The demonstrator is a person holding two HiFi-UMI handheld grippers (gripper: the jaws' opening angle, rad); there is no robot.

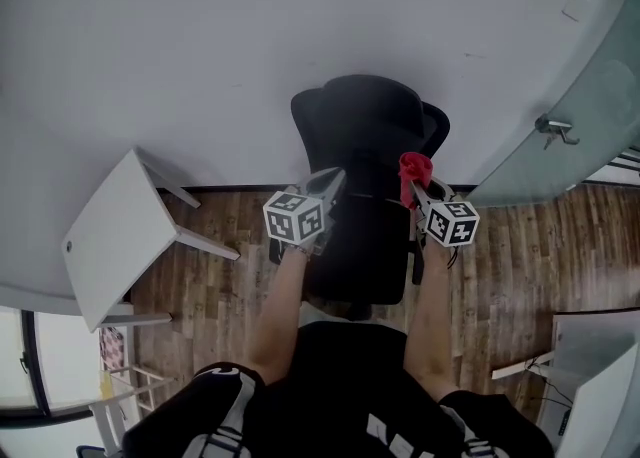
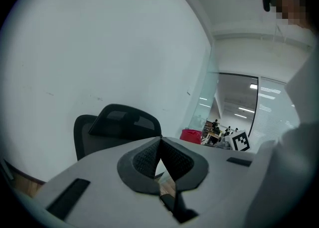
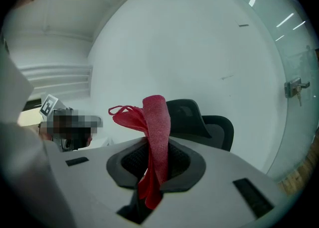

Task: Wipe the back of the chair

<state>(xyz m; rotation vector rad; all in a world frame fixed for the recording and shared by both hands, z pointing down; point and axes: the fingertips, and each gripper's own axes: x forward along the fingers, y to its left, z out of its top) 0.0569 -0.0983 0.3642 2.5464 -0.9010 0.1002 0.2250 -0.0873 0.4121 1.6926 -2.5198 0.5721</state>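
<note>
A white wall [image 1: 250,46] is filling the upper part of the head view, meeting a dark wood plank floor [image 1: 220,276]. A glass door [image 1: 590,116] with a metal handle [image 1: 555,129] is curving away at the right. A white table [image 1: 110,236] is standing off to your left.

You are facing the black chair [image 1: 365,146], which is sitting close to the wall, directly in front of you, with its headrest toward the wall. Both of your arms are reaching forward over it, one on each side of its back.

You are holding the left gripper [image 1: 335,179] at the chair's left edge. In the left gripper view its jaws are pressing together at the tips, with nothing caught between them.

You are holding the right gripper [image 1: 415,189] at the chair's right edge. Its jaws are pinching a red cloth [image 3: 155,122]; the fabric is rising above the jaw tips in a folded bunch and trailing down behind them. In the head view the cloth is hanging just beside the upper right side of the chair's back, but the views are not showing whether it is touching.
</note>
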